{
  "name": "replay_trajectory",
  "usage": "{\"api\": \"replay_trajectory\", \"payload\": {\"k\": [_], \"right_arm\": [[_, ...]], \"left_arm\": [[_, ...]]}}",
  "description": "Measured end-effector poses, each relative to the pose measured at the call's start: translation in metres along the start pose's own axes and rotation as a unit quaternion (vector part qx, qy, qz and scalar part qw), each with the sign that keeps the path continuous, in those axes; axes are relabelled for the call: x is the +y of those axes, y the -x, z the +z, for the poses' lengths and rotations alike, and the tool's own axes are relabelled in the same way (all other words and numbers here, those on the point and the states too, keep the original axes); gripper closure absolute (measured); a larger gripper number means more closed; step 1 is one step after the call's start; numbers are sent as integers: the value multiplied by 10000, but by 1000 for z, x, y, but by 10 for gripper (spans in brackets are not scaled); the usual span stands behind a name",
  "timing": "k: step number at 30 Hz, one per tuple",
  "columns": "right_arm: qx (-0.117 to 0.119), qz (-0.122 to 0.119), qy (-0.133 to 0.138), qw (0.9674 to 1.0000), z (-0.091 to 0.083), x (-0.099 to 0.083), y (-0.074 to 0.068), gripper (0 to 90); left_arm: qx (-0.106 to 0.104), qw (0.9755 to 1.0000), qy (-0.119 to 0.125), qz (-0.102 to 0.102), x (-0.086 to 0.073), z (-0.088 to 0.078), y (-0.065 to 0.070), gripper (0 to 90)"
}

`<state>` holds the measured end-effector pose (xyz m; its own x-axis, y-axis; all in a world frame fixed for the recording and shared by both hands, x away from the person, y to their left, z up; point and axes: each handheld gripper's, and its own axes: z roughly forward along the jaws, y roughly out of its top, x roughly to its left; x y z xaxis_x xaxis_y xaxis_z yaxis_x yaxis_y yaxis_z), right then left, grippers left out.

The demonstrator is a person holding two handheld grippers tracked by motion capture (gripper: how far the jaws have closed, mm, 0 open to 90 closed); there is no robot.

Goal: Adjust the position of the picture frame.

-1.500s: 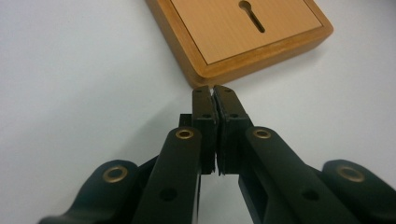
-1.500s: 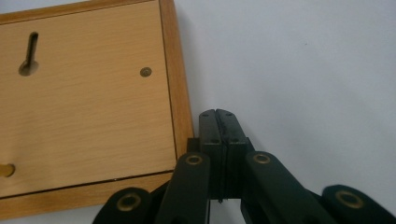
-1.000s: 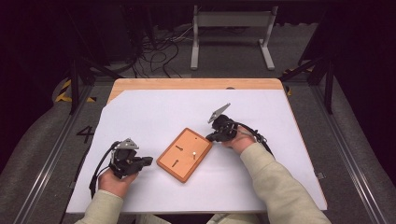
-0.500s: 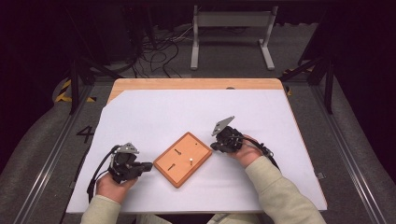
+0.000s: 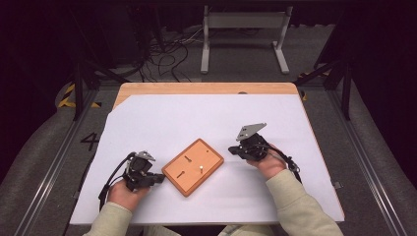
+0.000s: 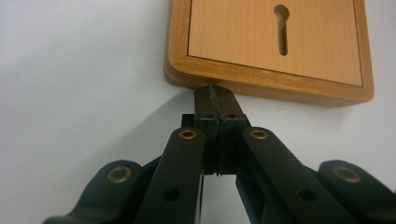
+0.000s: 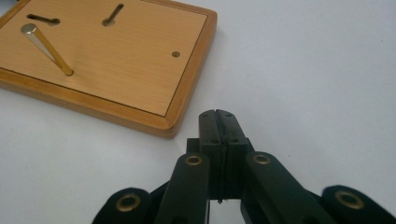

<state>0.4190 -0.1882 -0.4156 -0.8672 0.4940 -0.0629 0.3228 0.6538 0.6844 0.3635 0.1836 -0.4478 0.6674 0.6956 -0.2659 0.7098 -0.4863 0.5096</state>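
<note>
Your left gripper [image 6: 218,100] has its jaws pressed together with nothing between them, and its tips sit right against the near edge of the wooden board [image 6: 275,42], close to one rounded corner; from here a keyhole slot [image 6: 281,29] lies just beyond the tips, inside the frame. Your right gripper [image 7: 217,122] is also closed and empty, with the board [image 7: 116,65] ahead and to the left of its tips, just clear of the nearest corner, not touching. Farther along that direction a brass pin [image 7: 45,49] stands tilted in the board, with 2 slots beyond it. In the high view the board [image 5: 193,166] lies on the white worktop [image 5: 196,118] between both grippers.
</note>
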Motion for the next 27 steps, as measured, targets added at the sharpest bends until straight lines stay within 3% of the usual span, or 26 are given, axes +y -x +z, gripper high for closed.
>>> {"api": "replay_trajectory", "payload": {"k": [10,16,21,22,27], "right_arm": [[-83,85,48,9999,-10,-11,2,900],[-174,173,134,9996,-21,-18,3,900],[-220,226,176,9993,-29,-23,1,900],[-232,252,172,9993,-30,-24,1,900],[-292,298,208,9989,-37,-32,-2,900]], "left_arm": [[137,9997,202,-49,26,16,-5,892],[340,9987,382,-22,47,29,-8,892],[323,9979,562,-78,60,38,-12,881],[244,9976,624,-185,62,41,-14,882],[292,9966,737,-222,73,49,-15,879]]}}
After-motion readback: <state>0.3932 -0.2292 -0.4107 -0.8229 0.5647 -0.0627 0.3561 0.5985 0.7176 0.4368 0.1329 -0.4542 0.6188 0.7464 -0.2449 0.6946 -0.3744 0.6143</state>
